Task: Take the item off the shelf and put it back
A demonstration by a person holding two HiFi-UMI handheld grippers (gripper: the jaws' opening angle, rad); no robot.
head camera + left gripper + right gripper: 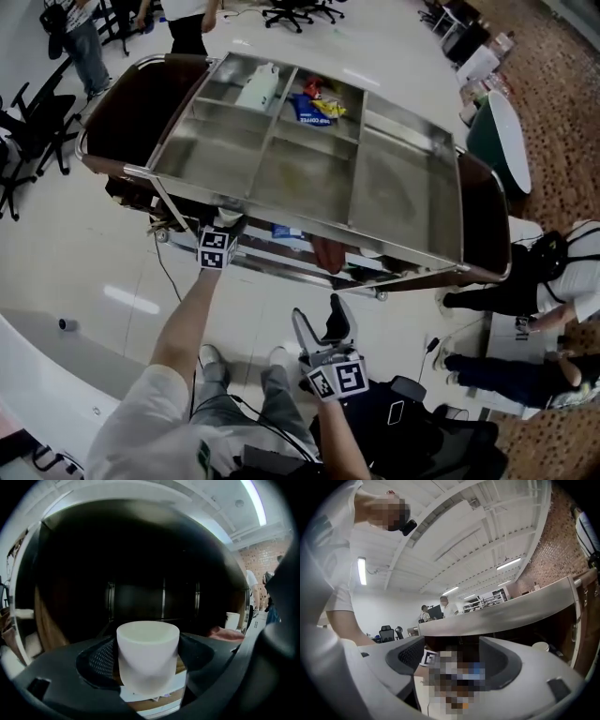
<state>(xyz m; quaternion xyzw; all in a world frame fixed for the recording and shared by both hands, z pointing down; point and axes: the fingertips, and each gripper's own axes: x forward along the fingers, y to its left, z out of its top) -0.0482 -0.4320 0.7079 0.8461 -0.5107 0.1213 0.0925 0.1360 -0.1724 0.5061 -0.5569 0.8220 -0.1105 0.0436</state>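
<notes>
The left hand-held gripper (149,667) pinches an upright plain white cup (147,641), reaching under the top tray of the stainless-steel trolley (394,187) into its dark lower shelf. Over on the right, the right hand-held gripper (322,328) hangs in front of the trolley, jaws spread and empty.

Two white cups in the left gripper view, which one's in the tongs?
The near white cup at centre, clamped between the left tongs. The far cup stands free at the far right.
</notes>
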